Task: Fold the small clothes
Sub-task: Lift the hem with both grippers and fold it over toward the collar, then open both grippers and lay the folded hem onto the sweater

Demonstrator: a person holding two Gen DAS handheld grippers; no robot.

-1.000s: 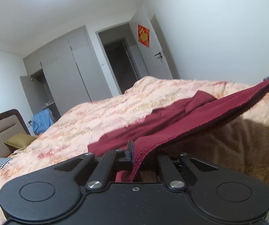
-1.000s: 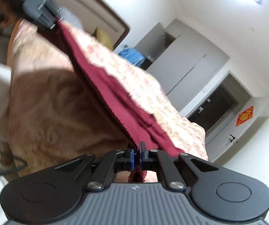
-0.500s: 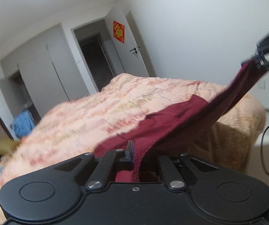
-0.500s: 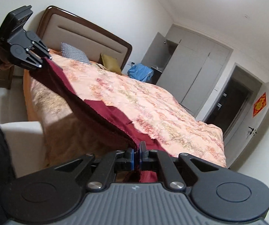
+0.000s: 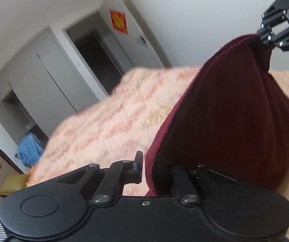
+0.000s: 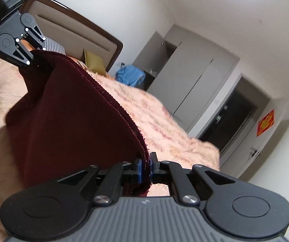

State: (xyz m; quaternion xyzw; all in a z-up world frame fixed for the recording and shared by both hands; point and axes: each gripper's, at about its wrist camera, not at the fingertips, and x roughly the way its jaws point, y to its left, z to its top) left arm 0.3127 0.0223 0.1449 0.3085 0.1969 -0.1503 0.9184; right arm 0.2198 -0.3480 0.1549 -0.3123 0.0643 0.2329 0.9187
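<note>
A dark red garment point(image 5: 231, 109) is shown suspended above the bed point(image 5: 112, 119), stretched between two hand-held grippers and hanging doubled in a deep sag, clear of the peach-patterned bedspread. The right hand-held gripper point(image 6: 146, 166) is seen closed narrowly on one corner of the garment, the layered hem being pinched between its blue pads. The left hand-held gripper point(image 5: 154, 167) is at the opposite corner; its jaws are opening, a gap is visible between its left finger point(image 5: 138, 165) and the cloth, and the garment edge lies between the fingers, draped over the right one, which is hidden. In the right wrist view the left hand-held gripper is seen above the head end of the bed, in front of the brown headboard point(image 6: 78, 30). Beyond the far side of the bed, a grey wardrobe point(image 6: 193, 80), a blue cloth point(image 6: 130, 76) and a dark doorway point(image 6: 231, 121) are visible.
</note>
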